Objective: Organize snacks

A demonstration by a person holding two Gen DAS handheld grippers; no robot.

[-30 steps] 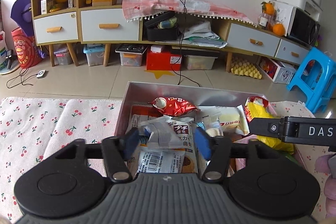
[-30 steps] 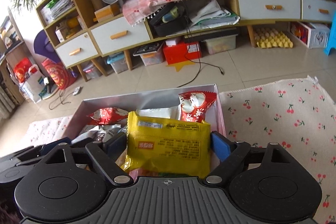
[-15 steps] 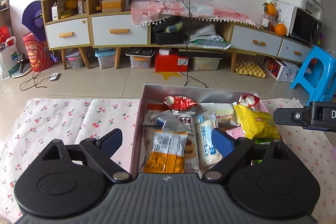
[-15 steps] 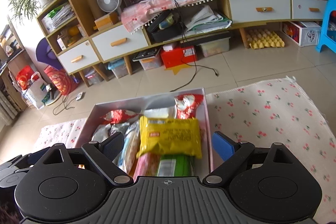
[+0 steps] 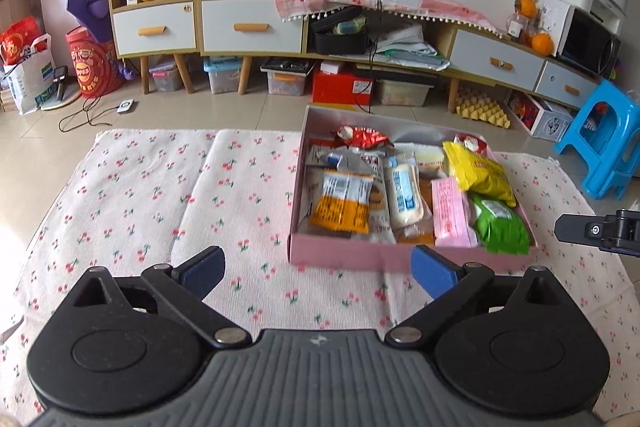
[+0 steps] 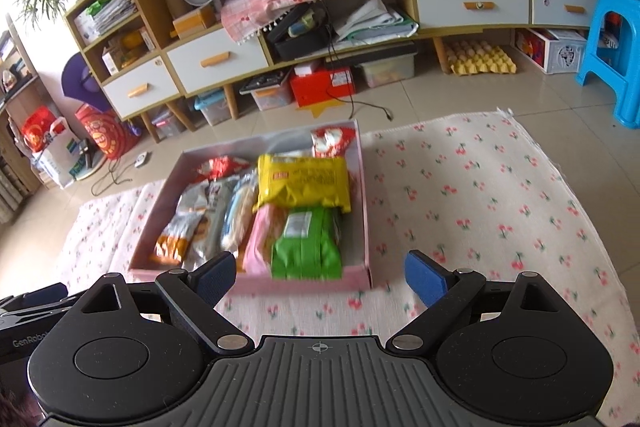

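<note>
A pink box (image 5: 360,255) (image 6: 366,211) on the cherry-print cloth holds several snack packets: an orange packet (image 5: 342,203) (image 6: 174,241), a white bar (image 5: 404,191), a pink packet (image 5: 450,213) (image 6: 260,239), a yellow bag (image 5: 478,173) (image 6: 304,181), a green bag (image 5: 500,225) (image 6: 308,245) and red packets (image 5: 362,137) at the far end. My left gripper (image 5: 316,269) is open and empty, above the cloth in front of the box. My right gripper (image 6: 320,277) is open and empty, near the box's front edge.
The cherry-print cloth (image 5: 160,195) (image 6: 480,195) covers the surface on both sides of the box. Beyond it are a tiled floor, a low cabinet with drawers (image 5: 252,27), storage bins and a blue stool (image 5: 604,135) at the right. The right gripper's side shows in the left wrist view (image 5: 600,229).
Both grippers opened, letting go of a silver packet and the yellow bag into the box, then pulled back and up away from the box.
</note>
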